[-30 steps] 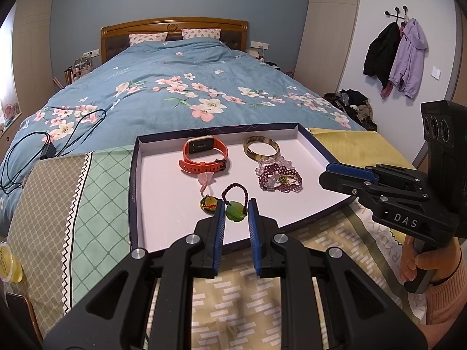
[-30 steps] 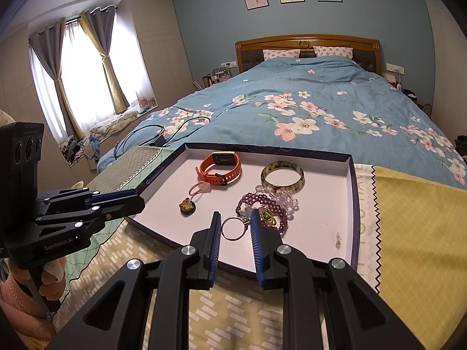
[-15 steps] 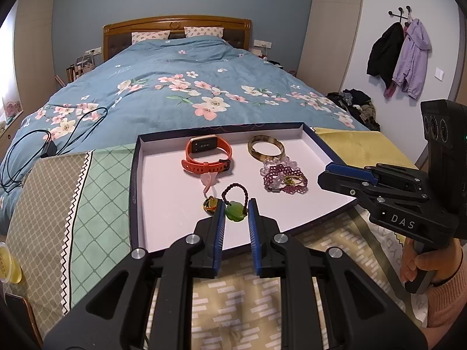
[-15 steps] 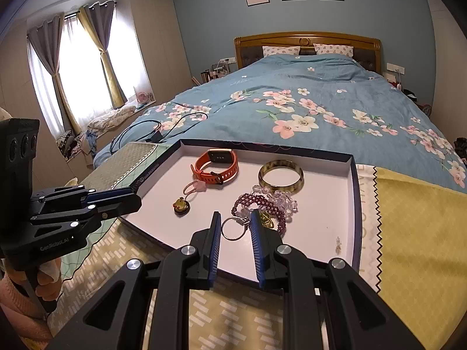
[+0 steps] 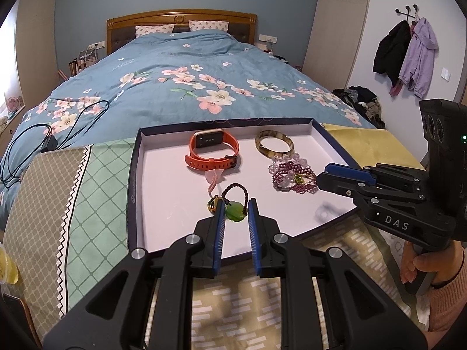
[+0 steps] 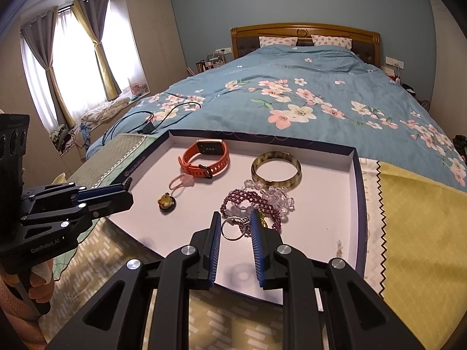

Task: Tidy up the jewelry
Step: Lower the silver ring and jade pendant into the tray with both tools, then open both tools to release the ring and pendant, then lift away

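A shallow tray (image 5: 132, 175) with dark navy walls and a pale floor lies at the foot of the bed (image 5: 175, 87), on patchwork cloth. The left hand-held gripper (image 5: 235, 214) is pinched on a glossy green pendant (image 5: 235, 211) hung from a dark braided cord loop (image 5: 235, 191), low over the tray's near part. The right hand-held gripper (image 6: 235, 227) is closed narrowly on a thin metal ring (image 6: 232, 228); whether that ring is linked to the bead heap beside it I cannot tell.

On the tray floor lie an orange rubbery watch (image 6: 205, 157) toward the far wall, a mottled horn-coloured bangle (image 6: 275, 170) right of it, and a tangle of purple beads (image 6: 248, 201) mixed with clear faceted ones just in front of the bangle. A pink looped hair tie (image 6: 182, 182) touches the watch strap, with a small round yellow charm (image 6: 166, 202) near it.

A black cable (image 5: 43, 137) trails over the floral quilt, and coats (image 5: 405, 55) hang on wall hooks.
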### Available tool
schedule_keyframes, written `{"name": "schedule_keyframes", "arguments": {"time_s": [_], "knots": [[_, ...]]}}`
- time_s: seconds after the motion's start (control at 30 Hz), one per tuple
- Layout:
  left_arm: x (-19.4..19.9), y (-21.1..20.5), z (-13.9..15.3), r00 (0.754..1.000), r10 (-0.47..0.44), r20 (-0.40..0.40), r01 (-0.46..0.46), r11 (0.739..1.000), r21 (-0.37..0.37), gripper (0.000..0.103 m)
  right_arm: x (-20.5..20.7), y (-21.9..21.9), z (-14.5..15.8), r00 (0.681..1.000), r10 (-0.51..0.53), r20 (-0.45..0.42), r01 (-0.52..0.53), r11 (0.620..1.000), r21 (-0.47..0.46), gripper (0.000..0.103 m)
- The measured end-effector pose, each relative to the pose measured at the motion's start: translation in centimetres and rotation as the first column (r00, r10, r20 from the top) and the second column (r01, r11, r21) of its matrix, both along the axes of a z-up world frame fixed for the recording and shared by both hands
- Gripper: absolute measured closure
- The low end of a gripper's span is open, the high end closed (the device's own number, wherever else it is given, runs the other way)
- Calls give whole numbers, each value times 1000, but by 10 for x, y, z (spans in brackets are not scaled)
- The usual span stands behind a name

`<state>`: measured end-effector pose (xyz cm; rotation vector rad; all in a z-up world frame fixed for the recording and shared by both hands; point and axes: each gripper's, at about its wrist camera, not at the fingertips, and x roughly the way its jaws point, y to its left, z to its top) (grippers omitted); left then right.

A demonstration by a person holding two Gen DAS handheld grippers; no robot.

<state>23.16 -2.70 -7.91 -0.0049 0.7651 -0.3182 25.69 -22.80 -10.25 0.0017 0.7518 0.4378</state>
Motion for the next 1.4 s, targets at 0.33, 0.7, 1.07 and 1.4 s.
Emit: {"name": "schedule_keyframes", "arguments": {"time_s": [0.33, 0.7, 1.07, 1.4], "knots": [[17, 1, -16, 998, 24, -56, -24, 1000, -3, 87, 10, 2, -13, 999, -10, -50, 9, 1000, -26, 84], [27, -2, -30, 994, 41, -100, -41, 999, 9, 87, 18, 9, -20, 997, -11, -82, 7, 999, -54, 84], [30, -3, -37, 992, 44, -115, -44, 999, 4, 85, 15, 5, -20, 997, -24, -78, 20, 999, -46, 76], [1, 6, -12, 997, 77, 0, -77, 997, -4, 46, -7, -5, -1, 998, -64, -8, 64, 998, -5, 37]]}}
